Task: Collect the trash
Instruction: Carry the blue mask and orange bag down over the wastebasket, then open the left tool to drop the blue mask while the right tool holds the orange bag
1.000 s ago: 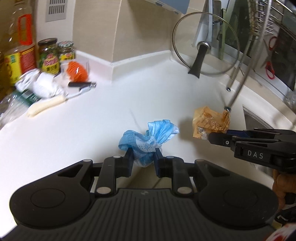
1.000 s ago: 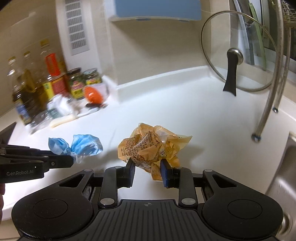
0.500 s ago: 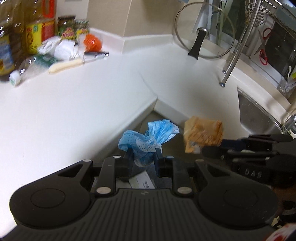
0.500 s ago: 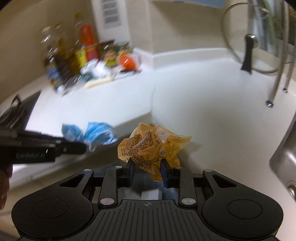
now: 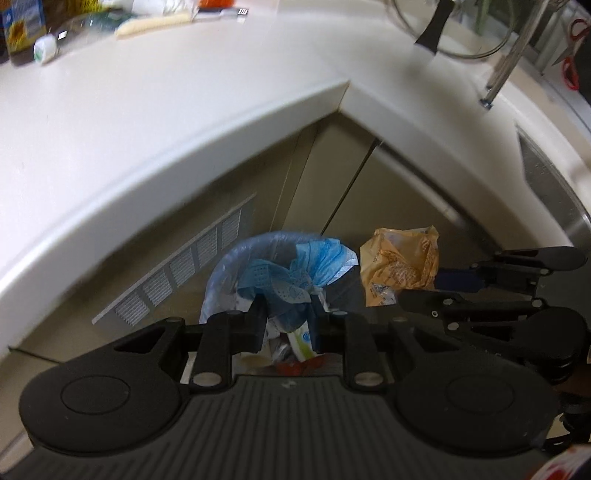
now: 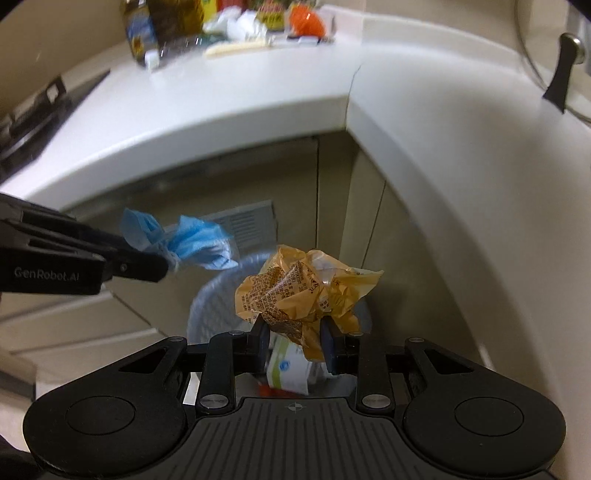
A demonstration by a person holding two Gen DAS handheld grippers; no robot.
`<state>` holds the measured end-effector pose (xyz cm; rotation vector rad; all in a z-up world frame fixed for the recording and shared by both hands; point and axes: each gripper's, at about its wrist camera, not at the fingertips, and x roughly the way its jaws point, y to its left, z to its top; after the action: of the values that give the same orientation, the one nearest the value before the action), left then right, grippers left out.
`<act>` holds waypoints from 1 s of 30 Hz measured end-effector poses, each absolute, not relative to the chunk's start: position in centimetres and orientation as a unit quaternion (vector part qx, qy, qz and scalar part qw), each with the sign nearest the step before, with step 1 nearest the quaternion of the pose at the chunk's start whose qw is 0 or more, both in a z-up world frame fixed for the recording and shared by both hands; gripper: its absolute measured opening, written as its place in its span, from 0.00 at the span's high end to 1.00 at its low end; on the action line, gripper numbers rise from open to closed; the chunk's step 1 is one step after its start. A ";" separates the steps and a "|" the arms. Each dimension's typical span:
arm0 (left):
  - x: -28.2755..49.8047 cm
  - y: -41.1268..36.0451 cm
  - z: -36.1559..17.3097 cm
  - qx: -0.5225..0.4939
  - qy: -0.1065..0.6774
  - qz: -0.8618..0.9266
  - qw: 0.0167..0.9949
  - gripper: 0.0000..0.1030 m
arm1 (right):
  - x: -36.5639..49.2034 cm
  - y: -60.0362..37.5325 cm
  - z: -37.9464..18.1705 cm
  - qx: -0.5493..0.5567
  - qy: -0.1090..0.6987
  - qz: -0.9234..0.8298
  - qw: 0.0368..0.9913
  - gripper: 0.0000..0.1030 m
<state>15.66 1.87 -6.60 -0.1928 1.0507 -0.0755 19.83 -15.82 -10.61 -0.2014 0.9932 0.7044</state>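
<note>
My left gripper (image 5: 287, 317) is shut on a crumpled blue face mask (image 5: 295, 273) and hangs over a bin lined with a pale blue bag (image 5: 225, 273). In the right wrist view the same mask (image 6: 192, 245) sticks out from the left gripper (image 6: 162, 264) at the left. My right gripper (image 6: 293, 338) is shut on a crumpled orange wrapper (image 6: 299, 291), above the bin (image 6: 207, 299), which holds a green-and-white box (image 6: 288, 371) and other trash. In the left wrist view the wrapper (image 5: 400, 267) and the right gripper (image 5: 421, 288) show to the right.
The white L-shaped counter (image 5: 147, 118) juts out above the bin, over beige cabinet doors (image 6: 280, 177) and a vent grille (image 5: 184, 266). Bottles, jars and bags (image 6: 229, 22) crowd the counter's back. A glass lid (image 6: 561, 62) and a sink (image 5: 561, 192) lie to the right.
Both grippers have come off the counter top and sunk down in front of it with the mask and the wrapper still held. The bin has come into view below them.
</note>
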 end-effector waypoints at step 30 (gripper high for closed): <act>17.7 1.1 -12.0 -0.109 0.552 0.001 0.827 0.80 | 21.6 -14.0 -14.3 -0.127 0.502 0.335 0.787 0.71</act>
<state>17.71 1.05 -12.00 -0.2305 1.1717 0.0016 21.63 -13.99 -14.30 -0.2748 1.0813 0.7217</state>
